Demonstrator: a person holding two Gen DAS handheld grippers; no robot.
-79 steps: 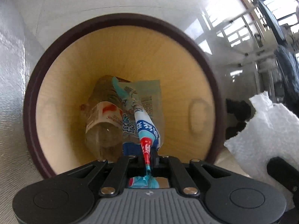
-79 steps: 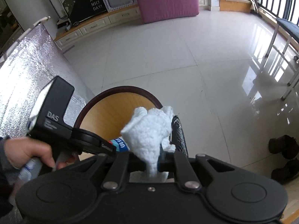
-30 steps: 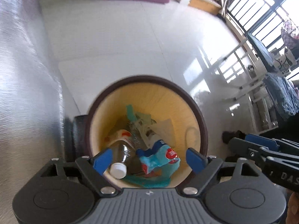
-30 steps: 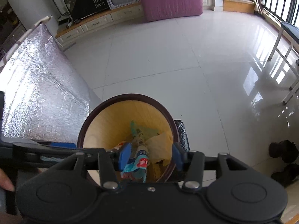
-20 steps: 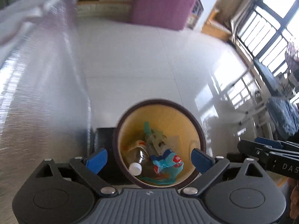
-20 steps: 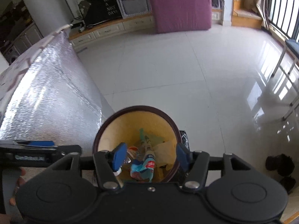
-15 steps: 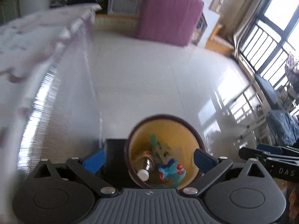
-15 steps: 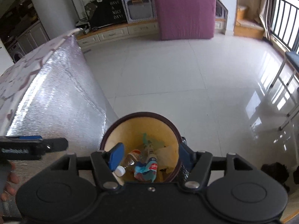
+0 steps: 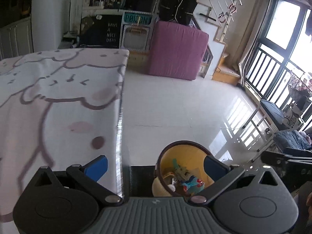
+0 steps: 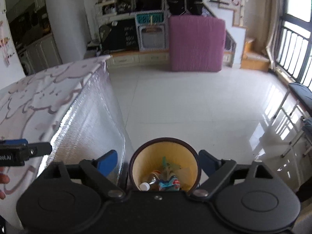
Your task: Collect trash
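Yellow-lined bin (image 10: pixel 164 163) sits on the floor beside the table (image 9: pixel 58 105), bottle (image 10: pixel 151 180) and wrappers (image 10: pixel 168 182) inside. Your left gripper (image 9: pixel 154 165) and right gripper (image 10: pixel 159 160) are both spread wide, empty. Swing low and you'd risk clipping the bin rim, tipping trash out.

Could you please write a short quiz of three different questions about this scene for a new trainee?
1. True or false: the left tool and the right tool are both open and hold nothing.
2. Multiple choice: the bottle with a white cap lies A) on the table; B) in the bin; C) on the floor.
3. Fill in: in the right wrist view, the bin stands on the floor beside the table's ______ side wall.

Key: 1 true; 2 B; 3 silver.
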